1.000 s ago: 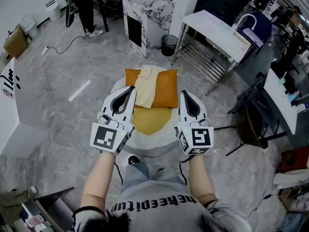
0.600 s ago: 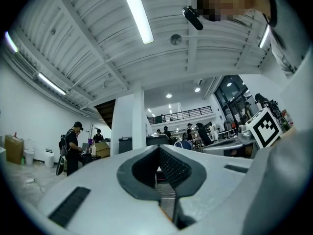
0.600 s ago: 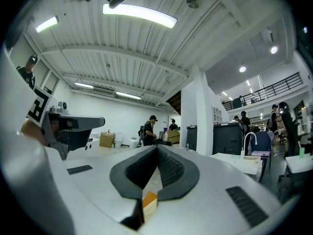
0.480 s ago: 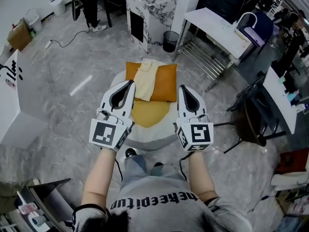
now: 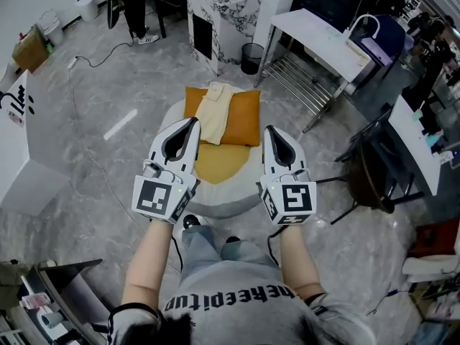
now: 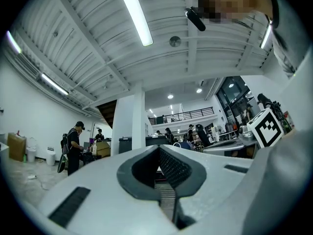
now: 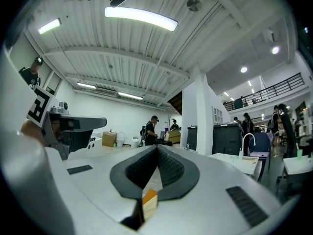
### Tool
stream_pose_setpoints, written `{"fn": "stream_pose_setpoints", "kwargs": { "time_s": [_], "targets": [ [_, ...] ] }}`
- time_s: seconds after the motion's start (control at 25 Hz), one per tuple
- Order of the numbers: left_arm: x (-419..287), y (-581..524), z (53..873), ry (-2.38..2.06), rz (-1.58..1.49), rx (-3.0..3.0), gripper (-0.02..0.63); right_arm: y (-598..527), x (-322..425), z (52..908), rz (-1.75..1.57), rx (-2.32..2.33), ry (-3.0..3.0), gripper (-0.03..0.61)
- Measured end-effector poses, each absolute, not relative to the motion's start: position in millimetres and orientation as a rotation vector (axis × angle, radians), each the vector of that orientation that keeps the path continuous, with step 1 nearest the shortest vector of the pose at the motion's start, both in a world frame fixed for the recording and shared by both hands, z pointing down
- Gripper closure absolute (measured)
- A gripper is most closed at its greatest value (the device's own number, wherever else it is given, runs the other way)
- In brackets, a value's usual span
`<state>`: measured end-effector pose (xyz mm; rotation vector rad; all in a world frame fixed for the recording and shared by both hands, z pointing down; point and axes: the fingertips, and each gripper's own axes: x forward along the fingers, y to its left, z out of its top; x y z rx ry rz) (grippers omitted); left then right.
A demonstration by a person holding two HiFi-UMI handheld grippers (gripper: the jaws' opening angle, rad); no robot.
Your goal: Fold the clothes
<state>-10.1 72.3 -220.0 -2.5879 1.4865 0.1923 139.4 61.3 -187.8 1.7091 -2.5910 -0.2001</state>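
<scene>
Tongs clenched empty, nothing's really moved

The left tongs [image 5: 192,125] and right tongs [image 5: 269,132] hover at the round white surface's [image 5: 215,201] near edge as before. A mustard-yellow cloth [image 5: 219,165] lies between them, with a cream folded garment [image 5: 214,113] on orange rectangular fabric [image 5: 244,117] farther back. No folding going on.

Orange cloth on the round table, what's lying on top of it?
A pale cream garment lies over the orange cloth, toward its left side. Whatever lies beneath the cream piece is covered and cannot be seen.
</scene>
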Motion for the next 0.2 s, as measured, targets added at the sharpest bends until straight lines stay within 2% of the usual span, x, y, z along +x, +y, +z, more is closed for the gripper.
{"fn": "stream_pose_setpoints", "kwargs": {
  "time_s": [0.2],
  "targets": [
    [2.4,82.8,-222.2,1.458,0.222,-2.584,0.611,70.5,146.8,-185.3,-0.192,1.699,-2.587,0.577]
  ]
}}
